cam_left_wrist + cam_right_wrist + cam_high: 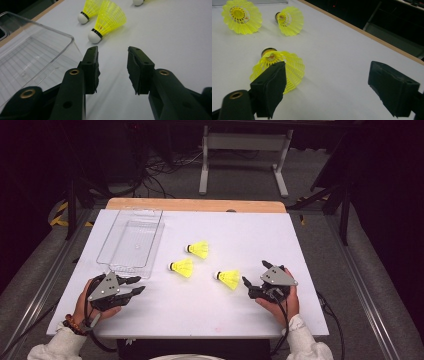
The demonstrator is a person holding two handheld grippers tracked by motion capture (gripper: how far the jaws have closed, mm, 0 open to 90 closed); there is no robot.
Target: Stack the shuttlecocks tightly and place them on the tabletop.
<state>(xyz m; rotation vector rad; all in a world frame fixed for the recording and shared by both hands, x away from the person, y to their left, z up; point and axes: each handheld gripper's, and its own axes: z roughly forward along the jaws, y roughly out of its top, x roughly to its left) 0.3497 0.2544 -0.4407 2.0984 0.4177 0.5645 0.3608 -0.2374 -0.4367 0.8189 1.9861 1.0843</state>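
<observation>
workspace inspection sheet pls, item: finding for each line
surface: white table top, wooden strip along the far edge.
job's things: three yellow shuttlecocks lying on their sides, far, middle, near; clear plastic tray, empty.
clutter: nothing seen.
grippers: left tool open beside the tray's near corner, holding nothing; right tool open wide, just right of the near shuttlecock, not touching it.
cables: one trails from each tool; more on the floor behind.
surroundings: dark room, grey floor, white stand legs beyond the table.

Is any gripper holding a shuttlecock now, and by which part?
Nothing is held. The left gripper and right gripper are open and empty; three shuttlecocks lie on the table.
</observation>
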